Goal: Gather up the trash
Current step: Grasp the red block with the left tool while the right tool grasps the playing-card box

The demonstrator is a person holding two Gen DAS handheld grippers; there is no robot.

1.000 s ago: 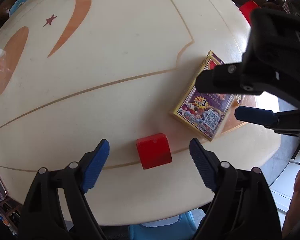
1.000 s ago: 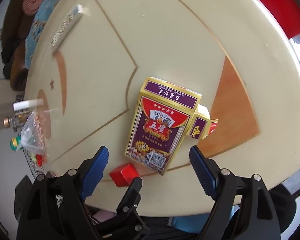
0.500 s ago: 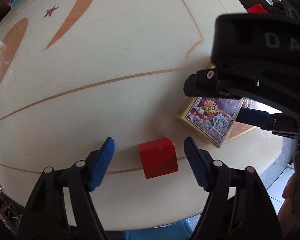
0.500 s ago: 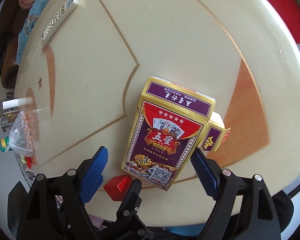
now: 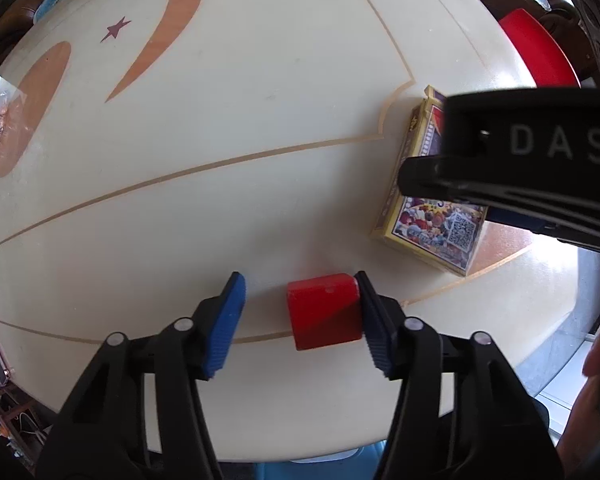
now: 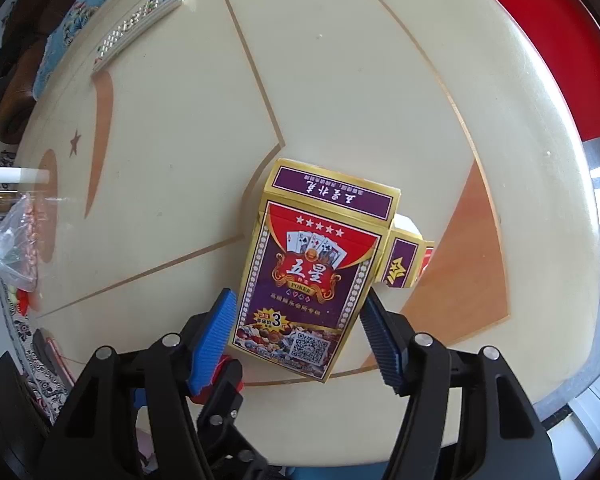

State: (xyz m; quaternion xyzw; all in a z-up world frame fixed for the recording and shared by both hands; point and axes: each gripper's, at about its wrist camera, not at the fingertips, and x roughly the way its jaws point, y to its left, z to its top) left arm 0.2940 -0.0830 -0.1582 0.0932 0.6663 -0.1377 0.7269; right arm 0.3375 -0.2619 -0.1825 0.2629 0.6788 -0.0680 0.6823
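Note:
A small red block (image 5: 324, 310) lies on the cream round table (image 5: 220, 120) between the jaws of my left gripper (image 5: 300, 316). They are closing: the right pad touches the block, the left pad stands a gap away. A gold and purple playing-card box (image 6: 312, 276) lies flat between the pads of my right gripper (image 6: 298, 332). Its jaws are closing too, with both pads close beside the box's long sides. A smaller matching box (image 6: 404, 264) lies against its right side. In the left wrist view the right gripper's black body hides much of the card box (image 5: 432, 232).
A remote control (image 6: 140, 24) lies at the far edge of the table. A clear plastic bag (image 6: 16, 248) sits at the left rim. A red seat (image 6: 540, 40) stands beyond the right rim. A person's hand (image 5: 596, 360) shows at lower right. Both grippers work near the front edge.
Both pairs of jaws have narrowed. The left gripper's right pad has reached the red block. The right gripper's pads have drawn in beside the card box, and it has rolled slightly.

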